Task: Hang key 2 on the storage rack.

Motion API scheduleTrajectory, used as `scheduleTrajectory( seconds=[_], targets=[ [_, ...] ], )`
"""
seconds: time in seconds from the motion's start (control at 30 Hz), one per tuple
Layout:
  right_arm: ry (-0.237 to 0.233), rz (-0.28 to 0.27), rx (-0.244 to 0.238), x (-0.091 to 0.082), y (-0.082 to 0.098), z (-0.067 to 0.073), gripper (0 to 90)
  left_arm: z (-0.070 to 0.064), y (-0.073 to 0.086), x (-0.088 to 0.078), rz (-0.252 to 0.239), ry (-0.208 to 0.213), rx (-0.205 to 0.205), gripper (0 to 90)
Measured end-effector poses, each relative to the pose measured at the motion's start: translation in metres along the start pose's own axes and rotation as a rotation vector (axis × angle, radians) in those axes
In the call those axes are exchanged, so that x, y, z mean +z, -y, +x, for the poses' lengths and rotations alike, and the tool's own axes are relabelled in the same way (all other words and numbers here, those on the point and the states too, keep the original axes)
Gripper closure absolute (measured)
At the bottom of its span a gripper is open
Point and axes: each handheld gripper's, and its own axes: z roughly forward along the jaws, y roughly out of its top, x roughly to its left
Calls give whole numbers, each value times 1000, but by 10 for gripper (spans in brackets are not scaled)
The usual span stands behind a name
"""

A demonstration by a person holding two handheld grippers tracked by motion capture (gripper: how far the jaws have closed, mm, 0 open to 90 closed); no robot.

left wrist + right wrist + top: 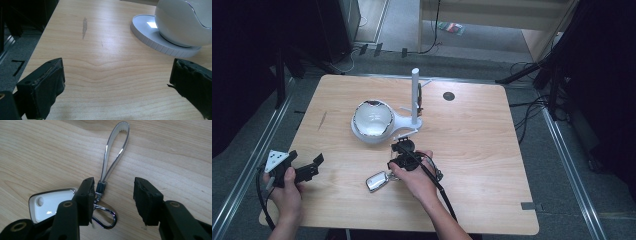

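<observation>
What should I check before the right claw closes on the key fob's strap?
1. Strap loop lies flat on the table, unobstructed: ok.
2. Right claw straddles the strap's metal clasp: not ok; the clasp sits against the left jaw, off-centre.
3. Jaws parted enough to take the clasp: ok; a gap remains beside it.
4. White key fob clear of the jaws: cannot tell; the left jaw overlaps its edge.
5. Carabiner ring free of the pads: ok.
6. Left claw open, out of the way beside the white bowl stand: ok.
</observation>
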Motion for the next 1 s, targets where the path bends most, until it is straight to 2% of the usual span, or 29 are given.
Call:
scheduleTrajectory(
  seconds=[0.07,0.23,0.5,0.77,1.0],
  targets=[
    [17,6,-9,2,0,3,593,0,0,0,0,1,1,1],
    [51,22,-48,6,2,8,631,0,0,0,0,1,0,1],
    [52,30,-37,11,2,13,635,0,0,0,1,0,1,1],
    [57,50,-22,18,2,15,697,0,0,0,1,1,0,1],
    [87,54,-47,23,4,21,763,0,0,0,0,1,-1,1]
  ],
)
